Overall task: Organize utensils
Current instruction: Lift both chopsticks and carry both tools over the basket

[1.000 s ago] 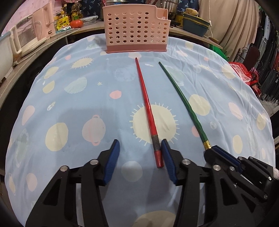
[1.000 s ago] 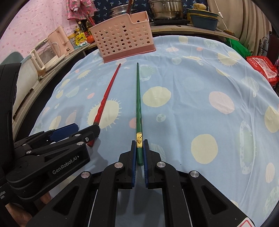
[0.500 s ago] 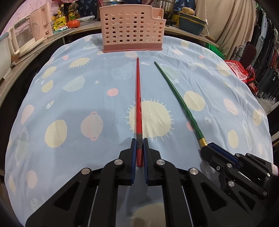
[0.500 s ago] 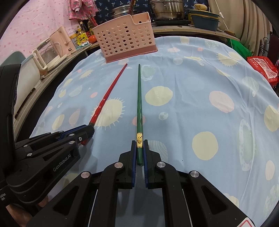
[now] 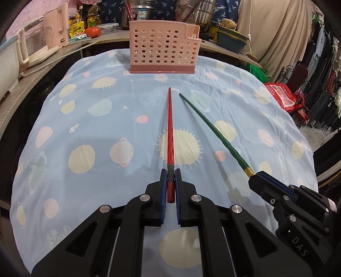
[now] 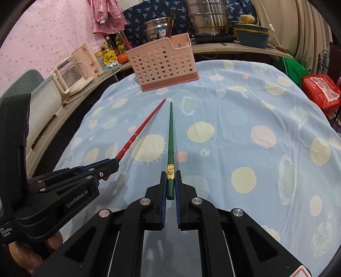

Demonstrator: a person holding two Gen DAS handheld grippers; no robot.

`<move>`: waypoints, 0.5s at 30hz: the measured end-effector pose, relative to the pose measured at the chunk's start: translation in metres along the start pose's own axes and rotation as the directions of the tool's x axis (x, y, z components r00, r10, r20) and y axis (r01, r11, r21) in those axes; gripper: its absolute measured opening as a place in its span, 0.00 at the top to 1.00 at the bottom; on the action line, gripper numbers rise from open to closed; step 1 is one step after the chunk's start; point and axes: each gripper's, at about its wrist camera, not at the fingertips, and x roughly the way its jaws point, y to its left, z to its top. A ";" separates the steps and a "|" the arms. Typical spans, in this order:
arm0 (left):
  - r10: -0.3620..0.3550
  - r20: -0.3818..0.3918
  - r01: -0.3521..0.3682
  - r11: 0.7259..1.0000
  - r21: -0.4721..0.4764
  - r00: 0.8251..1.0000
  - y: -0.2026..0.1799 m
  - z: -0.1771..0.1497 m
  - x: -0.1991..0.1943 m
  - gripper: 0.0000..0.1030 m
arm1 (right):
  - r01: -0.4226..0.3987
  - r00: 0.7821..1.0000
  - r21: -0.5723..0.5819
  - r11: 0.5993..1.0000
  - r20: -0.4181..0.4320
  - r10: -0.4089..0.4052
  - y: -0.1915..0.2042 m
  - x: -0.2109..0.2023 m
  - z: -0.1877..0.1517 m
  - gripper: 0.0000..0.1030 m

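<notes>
Black angular left claw [image 5: 171,181] and right claw [image 6: 170,181] showing blue pads, silver screws, white "GenRobot.AI" lettering.

- A lived-in home kitchen, with a table under a blue tablecloth [image 5: 89,110] printed with suns and planets.
- A counter [image 5: 42,59] along the left carries a pink kettle [image 5: 57,27], oil bottles [image 5: 93,17] and a tomato [image 5: 93,31].
- Big steel pots [image 6: 207,18] and a rice cooker [image 6: 156,28] stand at the back beside stacked blue basins [image 6: 252,35].
- A pink perforated utensil basket [image 5: 163,45] sits at the table's far edge.
- Pink dotted cloth [image 6: 42,36] covers the wall; clothes [image 5: 319,70] hang on the right beside a beige curtain [image 5: 272,27].
</notes>
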 end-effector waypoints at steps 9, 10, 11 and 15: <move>-0.019 0.104 0.021 1.000 -0.018 0.994 0.004 0.021 -0.044 0.93 | -0.033 0.995 0.011 0.999 0.096 0.032 0.001 -0.039 0.027 0.93; -0.024 0.118 0.026 0.999 -0.023 0.993 0.006 0.025 -0.050 0.93 | -0.037 0.994 0.014 0.999 0.108 0.036 0.001 -0.043 0.031 0.93; -0.025 0.133 0.028 0.999 -0.026 0.991 0.007 0.029 -0.055 0.93 | -0.042 0.992 0.018 0.999 0.121 0.040 0.002 -0.048 0.035 0.93; -0.032 0.182 0.039 0.999 -0.033 0.983 0.009 0.044 -0.073 0.93 | -0.063 0.984 0.022 0.998 0.168 0.058 0.003 -0.063 0.052 0.93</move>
